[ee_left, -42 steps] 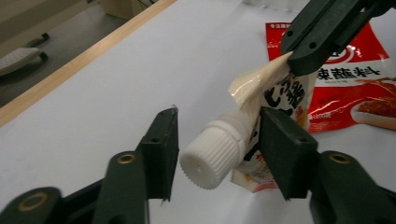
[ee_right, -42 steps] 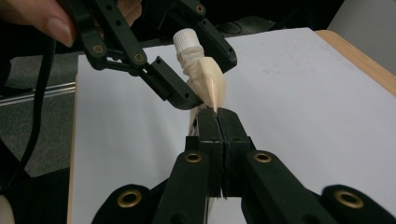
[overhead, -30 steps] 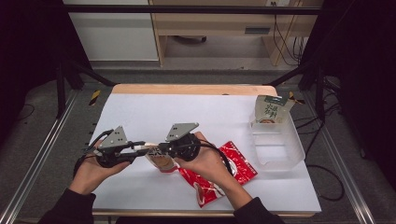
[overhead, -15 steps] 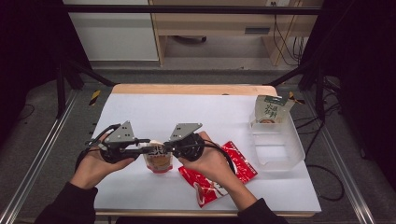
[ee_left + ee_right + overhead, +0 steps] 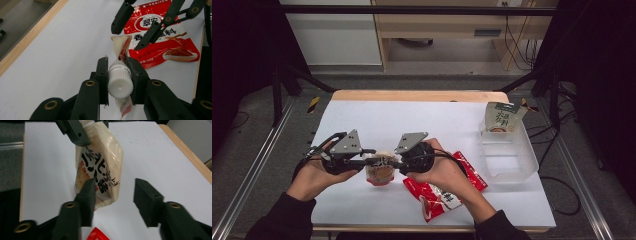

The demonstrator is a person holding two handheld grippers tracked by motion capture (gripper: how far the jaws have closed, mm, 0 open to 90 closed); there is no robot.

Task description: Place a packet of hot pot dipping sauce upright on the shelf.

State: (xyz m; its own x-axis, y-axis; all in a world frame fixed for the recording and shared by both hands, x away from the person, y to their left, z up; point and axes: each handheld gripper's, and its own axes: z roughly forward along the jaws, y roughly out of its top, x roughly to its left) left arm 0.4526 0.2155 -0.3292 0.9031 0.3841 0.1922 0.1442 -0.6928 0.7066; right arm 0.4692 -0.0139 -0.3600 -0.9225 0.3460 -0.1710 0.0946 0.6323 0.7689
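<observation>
The left gripper (image 5: 119, 75) has its jaws pinching the white ribbed cap (image 5: 120, 81) of a small spouted pouch (image 5: 380, 170), which hangs above the white bench (image 5: 422, 125) between the two hands. The pouch's long axis runs downward from the cap. The right gripper (image 5: 113, 200) has just been opening; its jaws stand spread around the pouch's lower body without pressing it. A red packet (image 5: 444, 192) lies under the right hand

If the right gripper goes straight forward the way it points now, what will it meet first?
Most likely the cream spout pouch, hanging just ahead from the left gripper clamped on its white cap. The right gripper, jaws just opened, points at its lower part; depth is uncertain.
</observation>
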